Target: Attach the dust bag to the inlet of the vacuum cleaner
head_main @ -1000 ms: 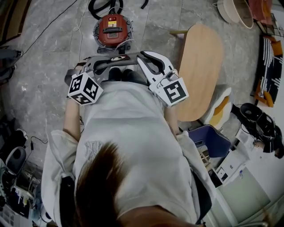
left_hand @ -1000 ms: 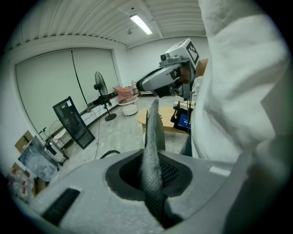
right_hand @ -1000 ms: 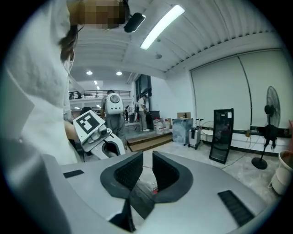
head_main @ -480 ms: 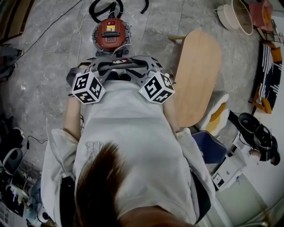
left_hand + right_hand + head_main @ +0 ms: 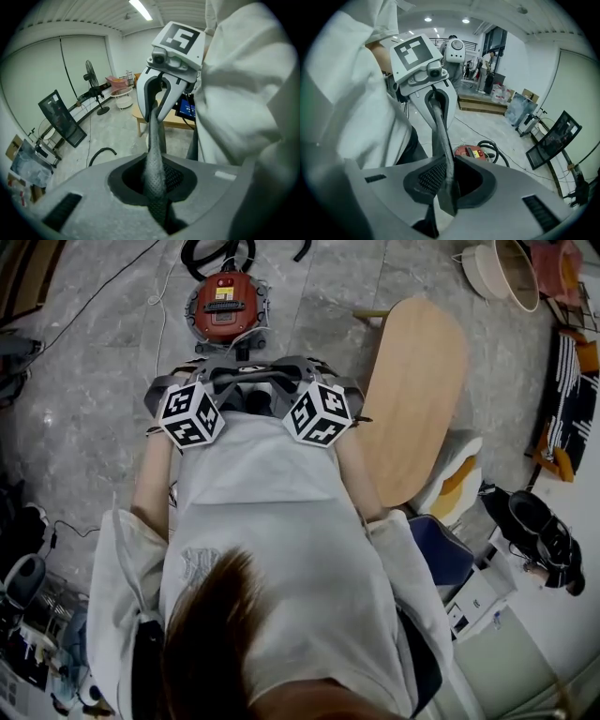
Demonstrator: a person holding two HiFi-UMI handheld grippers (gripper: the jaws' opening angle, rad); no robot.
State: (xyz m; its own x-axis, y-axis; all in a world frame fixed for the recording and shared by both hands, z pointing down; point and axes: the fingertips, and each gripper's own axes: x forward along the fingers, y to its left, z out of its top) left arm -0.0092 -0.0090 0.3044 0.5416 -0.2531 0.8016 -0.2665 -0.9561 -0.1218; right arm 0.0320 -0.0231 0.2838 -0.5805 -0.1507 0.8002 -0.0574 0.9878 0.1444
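left gripper: pinched tight on one end of the dust bag, on the person's side of the vacuum cleaner

right gripper: jaws have just been closing, and the bag's other end sits between them with the pads on it, so I'd call that a grip

dust bag: stretched between the two grippers, up off the floor and short of the vacuum cleaner, not touching it

how it'll handle: looks like thin grey fabric with a mesh-ish weave. Probably light and floppy, so it'll sag or fold if one end goes slack. Not fragile, I'd guess

where to hold: the opposite edges, like now, keeps the mouth taut. Maybe shift closer to the opening for the push onto the inlet

vacuum cleaner: red round canister on the floor, lid side up. Can't make out the inlet from here

hose: black, coiled right behind the vacuum cleaner

wooden table: off to the right of the vacuum cleaner, out of the way
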